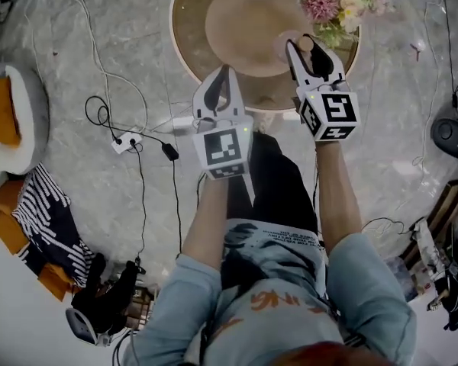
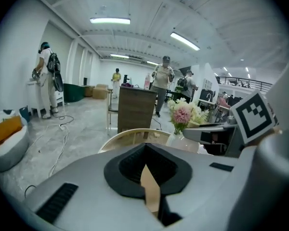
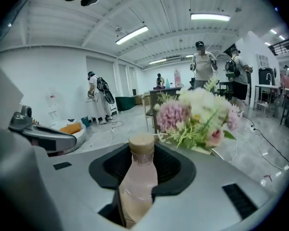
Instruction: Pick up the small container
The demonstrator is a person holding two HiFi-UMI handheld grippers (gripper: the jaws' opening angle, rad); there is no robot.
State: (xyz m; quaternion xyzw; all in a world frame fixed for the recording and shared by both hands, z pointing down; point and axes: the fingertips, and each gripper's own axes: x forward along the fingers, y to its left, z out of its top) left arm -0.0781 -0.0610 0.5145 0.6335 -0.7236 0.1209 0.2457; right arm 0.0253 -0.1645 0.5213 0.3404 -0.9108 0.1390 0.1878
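Round table [image 1: 188,23]: the largest item, at top centre of the head view. It is tan, with a paler disc in its middle. It sits below both grippers.

Flowers [image 1: 332,2]: a pink and cream bunch at the top right of the head view, on the table's right side. They fill the centre right of the right gripper view, just beyond the jaws.

Right gripper [image 1: 308,49]: upper right of centre in the head view, just beside the flowers. Its fingers are clamped on the small container, with one black pad on each side of the body.

Left gripper [image 1: 225,73]: just left of centre in the head view, over the table's near edge. Its fingers are together with nothing between them. Only a sliver of table shows past the pads.

Small container [image 3: 138,177]: a pale pink bottle with a tan cap, upright between the right jaws with the cap above the pads. No view shows whether its base is off the table.

Step in hand, judged: the grasp is made and the lift is due.

Doing it well, judged:
- Raise it straight up and hold it vertical.
- Squeeze evenly, because the thin wall looks likely to buckle or slip.
- Draw it toward the bottom of the frame, away from the blooms.
- Leave the left gripper aside.
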